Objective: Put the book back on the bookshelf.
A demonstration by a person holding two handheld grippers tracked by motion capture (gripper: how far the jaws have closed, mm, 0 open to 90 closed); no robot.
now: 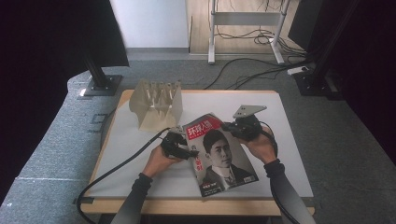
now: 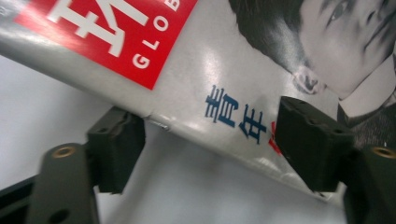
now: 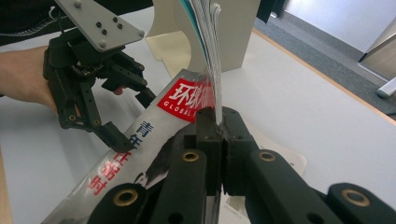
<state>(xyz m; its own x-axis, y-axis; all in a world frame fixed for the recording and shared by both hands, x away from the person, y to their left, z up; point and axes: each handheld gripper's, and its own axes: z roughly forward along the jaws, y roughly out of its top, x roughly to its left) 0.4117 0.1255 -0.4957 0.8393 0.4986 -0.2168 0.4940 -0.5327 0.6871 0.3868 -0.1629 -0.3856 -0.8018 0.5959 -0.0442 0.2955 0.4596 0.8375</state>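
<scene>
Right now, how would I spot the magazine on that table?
On the white-topped table, just in front of the beige slotted rack, the magazine is held between two grippers. Its glossy cover has a red title block and a black-and-white portrait.

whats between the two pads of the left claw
The magazine: its spine edge runs between the left claw's pads, which are not yet pressing on it, as the left gripper view shows.

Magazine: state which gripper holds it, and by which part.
The right gripper is shut on the magazine at its page edge. The left gripper straddles the spine edge with jaws apart, pads not pressing.
</scene>
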